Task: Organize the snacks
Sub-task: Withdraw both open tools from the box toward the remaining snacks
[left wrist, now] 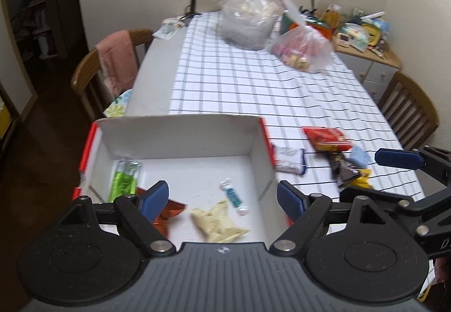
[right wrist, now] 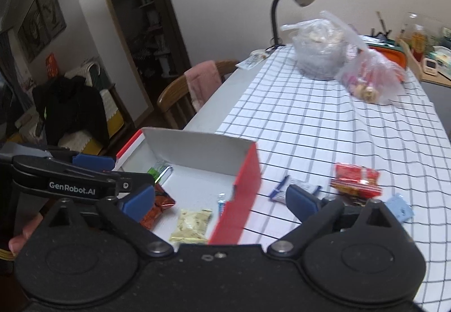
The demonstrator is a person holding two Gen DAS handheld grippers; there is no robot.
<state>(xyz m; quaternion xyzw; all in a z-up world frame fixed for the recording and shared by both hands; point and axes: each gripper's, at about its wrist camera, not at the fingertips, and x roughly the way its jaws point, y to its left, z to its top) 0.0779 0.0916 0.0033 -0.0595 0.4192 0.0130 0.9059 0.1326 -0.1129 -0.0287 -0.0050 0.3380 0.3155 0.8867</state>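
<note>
Fingers: we see both the left gripper [left wrist: 222,199] and the right gripper [right wrist: 221,203] released, nothing between them.
In the box: the box [left wrist: 180,133] at the counter's near left corner holds four snacks.
Left to pack: the red packet [right wrist: 356,181] lies beyond the right gripper's right-hand finger, long axis across our view; the right hand is nearer.
Views: the left wrist shows the dark packet [left wrist: 342,169]; the right wrist hides it.

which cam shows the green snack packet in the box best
The left wrist view: the green packet lies almost fully visible along the box's left inner wall. In the right wrist view only its top end shows, the rest hidden behind the left gripper.
</note>
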